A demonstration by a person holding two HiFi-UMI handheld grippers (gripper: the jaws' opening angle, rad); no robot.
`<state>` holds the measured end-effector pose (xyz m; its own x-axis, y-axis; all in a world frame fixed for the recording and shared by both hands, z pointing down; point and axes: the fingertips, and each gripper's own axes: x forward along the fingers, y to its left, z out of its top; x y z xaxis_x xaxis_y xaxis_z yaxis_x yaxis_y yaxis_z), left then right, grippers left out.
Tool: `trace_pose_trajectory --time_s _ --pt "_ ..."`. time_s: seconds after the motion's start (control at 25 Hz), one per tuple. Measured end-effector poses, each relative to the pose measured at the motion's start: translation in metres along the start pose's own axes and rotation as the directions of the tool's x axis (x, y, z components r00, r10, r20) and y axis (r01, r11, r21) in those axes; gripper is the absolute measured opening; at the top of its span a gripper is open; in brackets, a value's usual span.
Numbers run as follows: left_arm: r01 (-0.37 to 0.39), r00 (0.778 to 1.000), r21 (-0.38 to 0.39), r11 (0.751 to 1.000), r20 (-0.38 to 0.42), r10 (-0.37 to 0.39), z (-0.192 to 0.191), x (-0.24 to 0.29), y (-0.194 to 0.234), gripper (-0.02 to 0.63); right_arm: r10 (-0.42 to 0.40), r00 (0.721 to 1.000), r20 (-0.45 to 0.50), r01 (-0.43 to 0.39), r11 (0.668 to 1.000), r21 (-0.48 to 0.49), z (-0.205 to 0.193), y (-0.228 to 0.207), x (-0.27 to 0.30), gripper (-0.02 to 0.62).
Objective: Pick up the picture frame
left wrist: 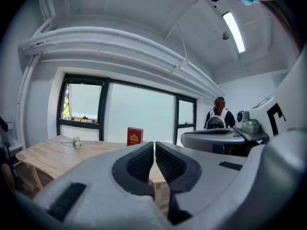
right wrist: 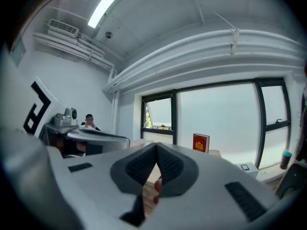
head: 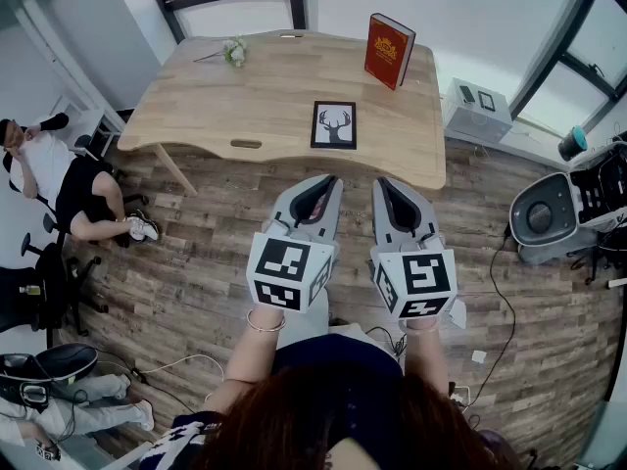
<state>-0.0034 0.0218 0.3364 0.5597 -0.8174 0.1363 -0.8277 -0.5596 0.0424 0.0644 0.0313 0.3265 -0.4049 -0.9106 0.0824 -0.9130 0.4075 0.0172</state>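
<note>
The black picture frame with a deer [head: 333, 125] lies flat on the wooden table [head: 196, 96], by its near edge. The left gripper [head: 327, 182] and right gripper [head: 383, 184] are squeezed closed, empty, well back. Closed jaws might just shove it away.

No text can be read anywhere.
- Red book [head: 390, 50], upright at the far right of the tabletop [head: 196, 116]: gold emblem and gold lines on the cover, too small to read.
- Picture frame [head: 334, 125], flat by the tabletop's near edge: deer-head print, no lettering seen.
- Cubes on the left gripper [head: 328, 179] and right gripper [head: 384, 181]: black-and-white square marker patterns only, no letters or numbers.
- Grey box [head: 477, 109] right of the tabletop: dark panels, unreadable.
</note>
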Motion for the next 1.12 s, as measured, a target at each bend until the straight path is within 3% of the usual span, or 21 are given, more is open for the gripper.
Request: trace_pose_trajectory --time_s 0.4,1.12 --pt "0.012 1.000 0.008 1.000 0.007 -0.012 0.001 0.017 0.037 0.035 -0.028 0.999 0.018 0.028 0.999 -0.017 0.004 0.002 0.035 0.025" --pt "0.081 0.997 -0.016 0.997 -0.010 -0.081 0.001 0.048 0.100 0.032 -0.084 0.996 -0.005 0.085 0.996 0.039 0.005 0.013 0.103 0.025"
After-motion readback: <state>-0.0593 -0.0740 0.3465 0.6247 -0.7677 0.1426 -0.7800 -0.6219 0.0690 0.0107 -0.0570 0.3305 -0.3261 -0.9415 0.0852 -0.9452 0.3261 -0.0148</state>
